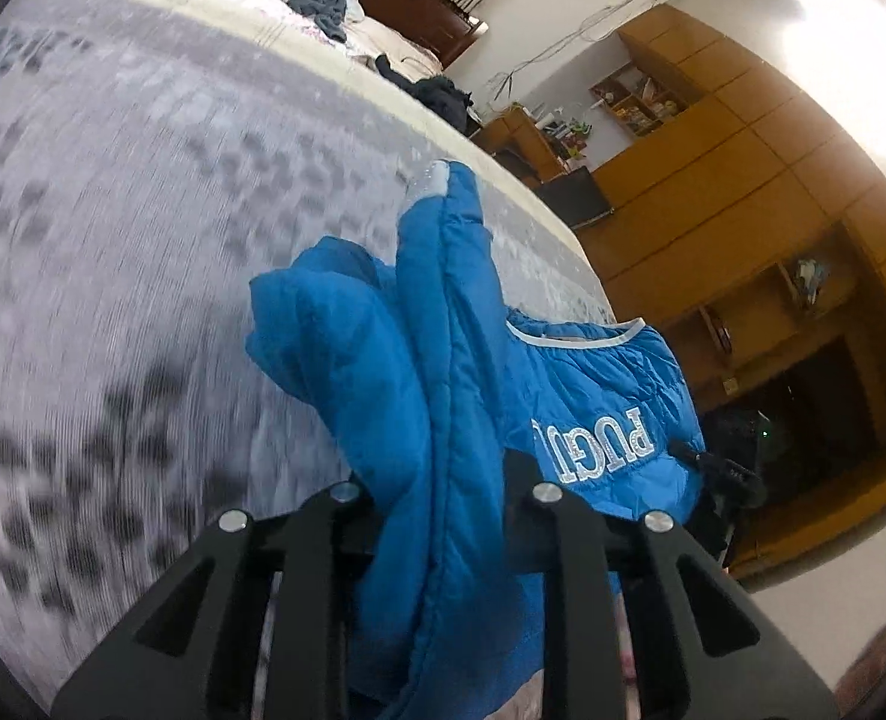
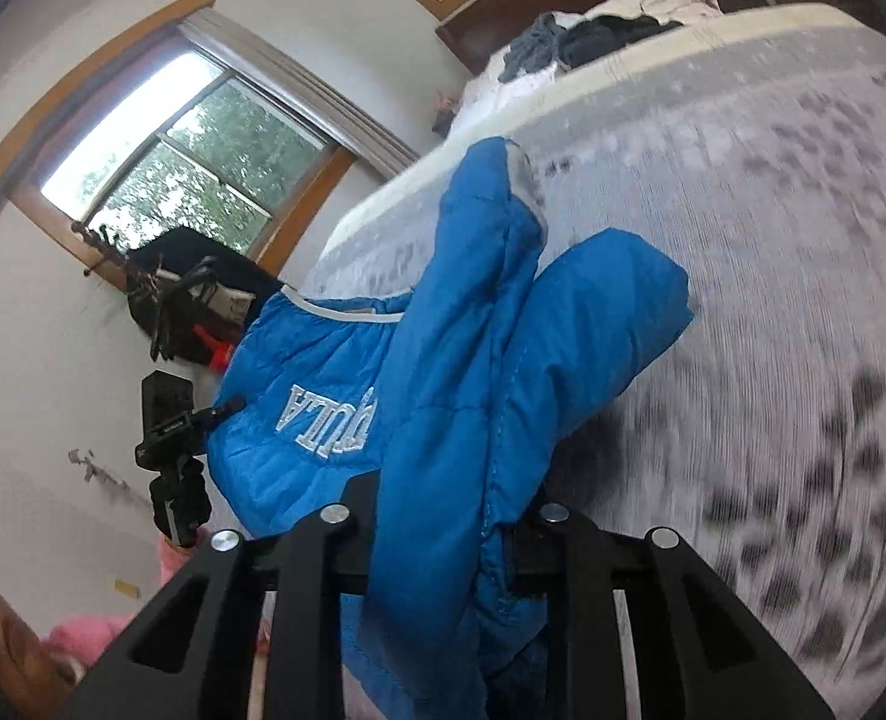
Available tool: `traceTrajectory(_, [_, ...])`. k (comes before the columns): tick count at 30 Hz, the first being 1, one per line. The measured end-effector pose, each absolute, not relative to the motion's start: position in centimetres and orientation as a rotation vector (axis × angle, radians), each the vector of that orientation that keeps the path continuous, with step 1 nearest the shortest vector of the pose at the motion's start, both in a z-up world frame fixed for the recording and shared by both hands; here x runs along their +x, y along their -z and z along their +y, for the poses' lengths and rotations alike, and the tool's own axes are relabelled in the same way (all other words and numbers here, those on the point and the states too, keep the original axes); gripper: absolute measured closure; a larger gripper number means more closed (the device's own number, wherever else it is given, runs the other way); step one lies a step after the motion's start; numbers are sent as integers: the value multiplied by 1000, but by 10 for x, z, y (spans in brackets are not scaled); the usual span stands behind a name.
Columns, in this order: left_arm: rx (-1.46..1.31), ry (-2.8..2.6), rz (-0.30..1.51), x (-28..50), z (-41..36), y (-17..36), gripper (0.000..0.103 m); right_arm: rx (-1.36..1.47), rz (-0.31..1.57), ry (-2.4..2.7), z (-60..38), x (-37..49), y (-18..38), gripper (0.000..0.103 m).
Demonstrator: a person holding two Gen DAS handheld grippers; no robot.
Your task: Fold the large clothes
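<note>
I judge the fold barely begun: my left gripper (image 1: pixel 437 504) and right gripper (image 2: pixel 443 516) are each clamped on bunched fabric of the blue puffer jacket (image 1: pixel 443 360), held above the patterned bedspread (image 1: pixel 113 210), not yet laid flat, its upside-down white embroidery showing "PUGU" and "PULA".

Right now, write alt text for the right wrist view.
A blue padded jacket with white embroidered lettering is clamped between the black jaws of the right gripper and hangs bunched above a grey patterned bed. Behind it are a wood-framed window and dark clothes piled at the bed's far end.
</note>
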State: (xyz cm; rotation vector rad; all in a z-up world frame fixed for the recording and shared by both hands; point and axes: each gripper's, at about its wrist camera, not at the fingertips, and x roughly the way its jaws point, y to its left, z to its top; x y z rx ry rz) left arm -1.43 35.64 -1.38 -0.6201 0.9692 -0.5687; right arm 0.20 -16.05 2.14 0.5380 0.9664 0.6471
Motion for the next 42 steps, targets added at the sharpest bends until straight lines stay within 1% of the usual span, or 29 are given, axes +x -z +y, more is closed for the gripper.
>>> traceTrajectory(4, [-604,500,1001,-33,364,58,79,525,1025,-596,-158,-13,10,74])
traceTrajectory(7, [-665,490,1010,-32,372,87,69,591,1087,-553,-168,-4,42,68])
traceTrajectory(8, [-683,494,1003,-31,374,94,63,604,1103,-543,-169,-1,52,63])
traceTrajectory(9, [-691,498,993,-30,374,101,60,611,1110,-540,-170,1,58,59])
traceTrajectory(11, [-670,493,979,-31,372,107,52,639,1115,-547,-172,2,72,56])
traceTrajectory(14, [-635,478,979,-29,370,103,50,682,1115,-570,-177,4,80,54])
traceTrajectory(15, [-618,468,983,-31,370,99,48,672,1114,-564,-178,4,77,51])
traceTrajectory(17, [-594,439,986,-33,374,90,47,639,1104,-537,-185,1,70,48])
traceTrajectory(19, [-604,415,969,-36,387,77,49,583,1072,-475,-192,-3,55,45])
traceTrajectory(20, [-611,398,953,-38,394,72,49,566,1054,-455,-197,-5,50,40])
traceTrajectory(23, [-559,319,868,-46,408,45,48,494,989,-375,-208,-10,24,39])
traceTrajectory(25, [-505,324,837,-42,403,26,48,453,963,-382,-205,-4,7,37])
traceTrajectory(27, [-477,359,833,-33,391,15,47,411,960,-418,-192,8,-5,33])
traceTrajectory(28, [-446,383,842,-25,380,12,46,376,959,-438,-182,17,-10,32])
traceTrajectory(31, [-342,374,869,-2,354,12,43,293,980,-437,-159,45,-13,29])
traceTrajectory(33, [-299,346,898,18,346,18,38,251,1000,-423,-152,62,-9,25])
traceTrajectory(36, [-303,334,942,35,343,32,37,222,1054,-388,-142,87,5,25])
traceTrajectory(37, [-310,336,957,42,342,36,38,220,1073,-386,-140,95,11,26])
traceTrajectory(38, [-310,336,966,46,341,39,42,222,1085,-389,-139,99,15,36])
traceTrajectory(39, [-306,340,981,50,338,42,50,233,1098,-405,-137,103,17,53])
traceTrajectory(40, [-306,346,987,56,334,43,58,261,1114,-435,-135,107,19,63])
traceTrajectory(41, [-306,354,991,58,332,44,71,277,1117,-446,-134,109,19,74])
traceTrajectory(42, [-303,353,992,60,329,43,74,273,1106,-441,-133,110,16,80])
